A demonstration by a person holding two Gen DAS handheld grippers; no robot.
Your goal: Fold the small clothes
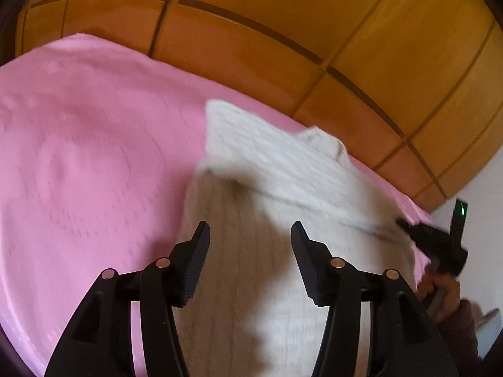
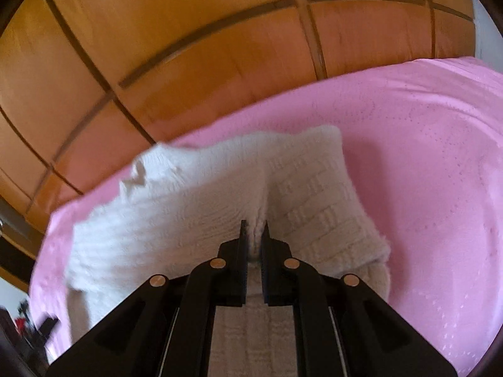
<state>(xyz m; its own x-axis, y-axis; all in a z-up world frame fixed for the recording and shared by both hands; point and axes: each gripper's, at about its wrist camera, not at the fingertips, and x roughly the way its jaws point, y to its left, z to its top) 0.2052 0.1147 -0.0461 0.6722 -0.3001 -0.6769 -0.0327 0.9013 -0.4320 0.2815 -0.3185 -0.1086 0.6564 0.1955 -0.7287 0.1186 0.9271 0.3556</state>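
A pink bedspread fills the lower part of both views, stitched with faint dotted patterns — curves and loops. Behind it rises a wooden panelled wall, orange-brown and glossy, divided by dark grooves into rectangular panels. At the far right of the left wrist view, a strip of white wall meets the wood.

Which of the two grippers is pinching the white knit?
The right gripper: its jaws are shut on the knit. The left gripper hovers open above it.
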